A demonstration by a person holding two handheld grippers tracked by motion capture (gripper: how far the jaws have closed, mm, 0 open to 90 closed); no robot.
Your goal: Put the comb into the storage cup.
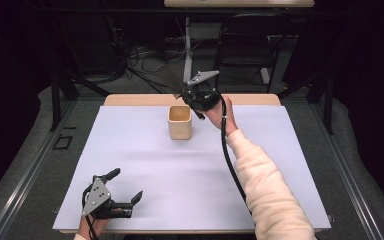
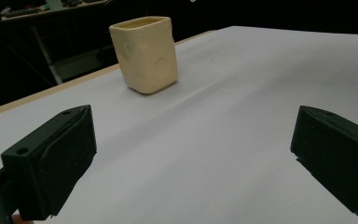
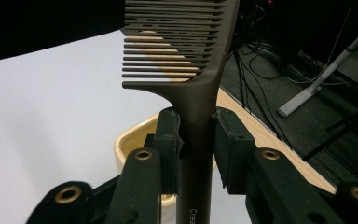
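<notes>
A cream square cup with dimpled sides stands upright on the white sheet, toward the far middle. My right gripper hovers just right of and above its rim, shut on the handle of a dark brown wide-tooth comb. In the right gripper view the jaws pinch the handle from both sides, the teeth point left, and the cup's rim lies below. My left gripper rests near the front left edge, open and holding nothing; the cup stands well beyond its spread jaws.
The sheet covers a wooden table whose far edge shows behind the cup. Beyond it are a dark floor with cables, a white desk leg and black frame legs. A sleeved right forearm crosses the sheet's right half.
</notes>
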